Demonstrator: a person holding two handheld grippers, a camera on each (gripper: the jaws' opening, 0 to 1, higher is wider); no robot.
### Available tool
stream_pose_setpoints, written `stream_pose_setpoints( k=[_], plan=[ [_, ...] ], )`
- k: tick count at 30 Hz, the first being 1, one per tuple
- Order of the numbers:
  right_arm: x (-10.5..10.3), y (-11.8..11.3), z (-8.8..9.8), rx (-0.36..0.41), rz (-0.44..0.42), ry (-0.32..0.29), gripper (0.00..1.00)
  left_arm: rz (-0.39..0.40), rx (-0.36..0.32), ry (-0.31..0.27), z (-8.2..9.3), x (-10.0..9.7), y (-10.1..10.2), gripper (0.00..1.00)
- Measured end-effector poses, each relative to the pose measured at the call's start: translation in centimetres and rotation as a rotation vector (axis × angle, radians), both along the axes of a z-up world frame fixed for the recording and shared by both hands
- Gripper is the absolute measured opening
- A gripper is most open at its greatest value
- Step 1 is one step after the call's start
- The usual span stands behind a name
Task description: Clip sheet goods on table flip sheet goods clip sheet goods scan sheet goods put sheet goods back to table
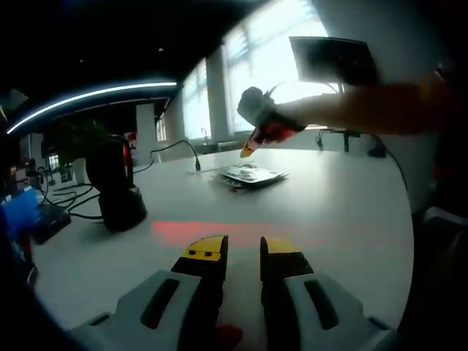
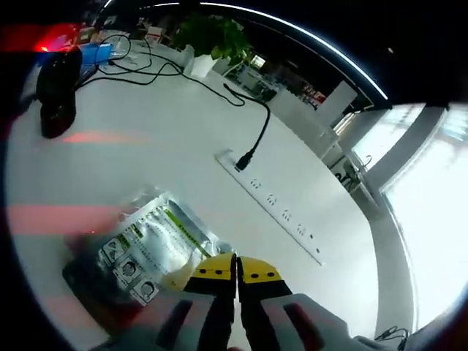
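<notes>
Sheet goods packet [image 2: 146, 248] lies flat on the worktop [image 2: 168, 139], just left of the right tool [image 2: 236, 265], which hovers closed and empty. Left tool [image 1: 243, 246], slightly open and empty, sits well back.

A flat clear-plastic packet of sheet goods [image 2: 142, 252] lies on the white table [image 2: 146, 146] in the right gripper view, its near corner hidden behind the yellow-tipped right gripper [image 2: 235, 269] and its printed labels too small to read; whether the closed-looking jaws actually pinch the packet's edge cannot be told; the black upright barcode scanner [image 2: 55, 88] is blurred and cut by the rim; in the left gripper view, the right gripper [image 1: 252, 142] is a backlit silhouette, its jaws indistinct; the packet [image 1: 252, 175] is too small for detail.
</notes>
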State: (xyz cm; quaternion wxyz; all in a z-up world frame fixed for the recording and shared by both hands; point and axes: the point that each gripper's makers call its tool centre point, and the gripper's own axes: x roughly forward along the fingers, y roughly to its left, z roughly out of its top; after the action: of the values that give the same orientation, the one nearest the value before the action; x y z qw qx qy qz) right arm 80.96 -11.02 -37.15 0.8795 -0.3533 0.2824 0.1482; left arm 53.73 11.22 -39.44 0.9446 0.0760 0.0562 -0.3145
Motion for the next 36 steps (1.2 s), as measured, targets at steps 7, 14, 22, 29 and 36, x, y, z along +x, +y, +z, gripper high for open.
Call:
stream_pose_setpoints(
  k=[7,14,22,29,36],
  plan=[
    [-0.6,-0.2,0.5,0.016,0.001,-0.005,0.0,-0.001,-0.001,0.0,0.0,0.0,0.1,0.1],
    [-1.7,-0.6,1.5,0.046,0.013,-0.021,0.0,0.001,0.004,0.0,-0.1,0.0,0.2,0.1],
    [-4.2,-0.8,2.1,0.114,0.03,-0.024,0.0,0.005,0.011,-0.002,-0.1,-0.1,0.2,0.1],
    [-6.4,-0.9,3.6,0.158,0.046,-0.063,0.0,0.007,0.017,-0.002,-0.2,0.0,0.1,0.1],
    [-8.5,-0.4,5.0,0.195,0.08,-0.087,0.0,0.006,0.016,-0.003,-0.2,-0.2,0.0,0.1]
  ],
)
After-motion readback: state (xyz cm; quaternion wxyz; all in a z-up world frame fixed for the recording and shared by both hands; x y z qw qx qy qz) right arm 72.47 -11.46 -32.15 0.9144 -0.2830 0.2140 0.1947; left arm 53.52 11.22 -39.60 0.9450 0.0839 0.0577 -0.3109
